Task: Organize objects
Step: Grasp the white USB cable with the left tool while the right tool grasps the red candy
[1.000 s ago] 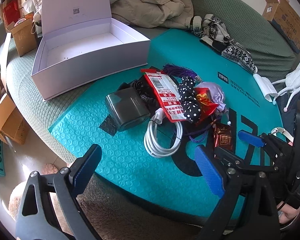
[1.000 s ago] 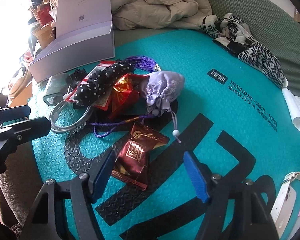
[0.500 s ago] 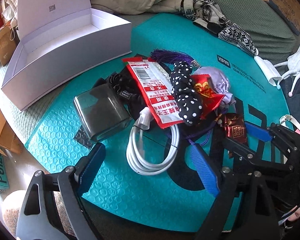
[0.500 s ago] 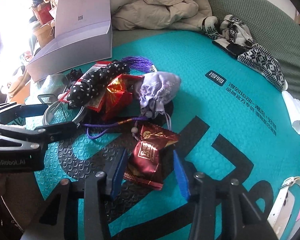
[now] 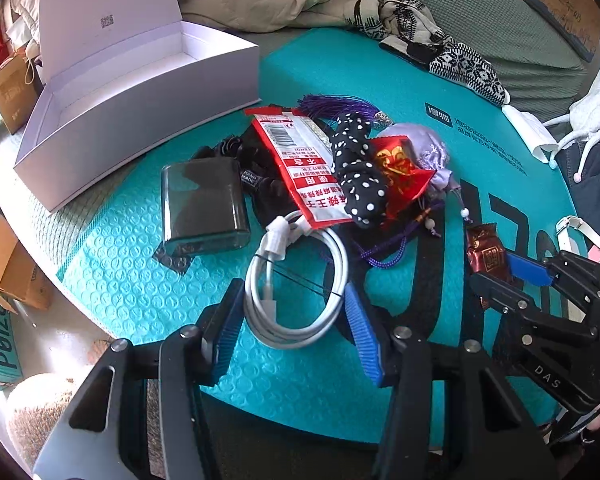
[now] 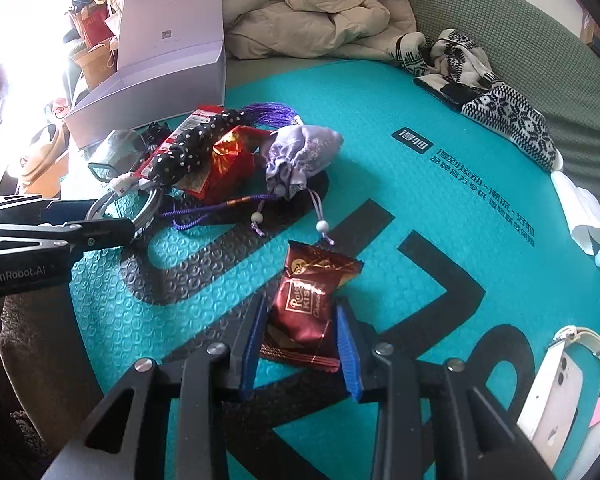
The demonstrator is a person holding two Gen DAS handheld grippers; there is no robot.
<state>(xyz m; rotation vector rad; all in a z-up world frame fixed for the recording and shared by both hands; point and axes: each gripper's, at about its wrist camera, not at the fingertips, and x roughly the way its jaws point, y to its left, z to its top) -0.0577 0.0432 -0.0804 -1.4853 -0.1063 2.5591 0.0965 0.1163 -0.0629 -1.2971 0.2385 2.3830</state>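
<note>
Left wrist view: left gripper (image 5: pixel 294 312) had dropped over the coiled white cable (image 5: pixel 296 292); jaws were closing, pads at the coil's flanks, contact not certain.
Right wrist view: right gripper (image 6: pixel 300 338) jaws, wide a second earlier, were closing on the brown candy (image 6: pixel 306 300), blue pads against the wrapper.
Landmark: open white box (image 5: pixel 140 92), beyond the clutter pile.
Cable place: nearer than the box, at the pile's front edge.
Candy place: well apart from the box, right of the pile.
Meaning: both picks looked nearly secured; lift and transfer to the box likely follow.
</note>
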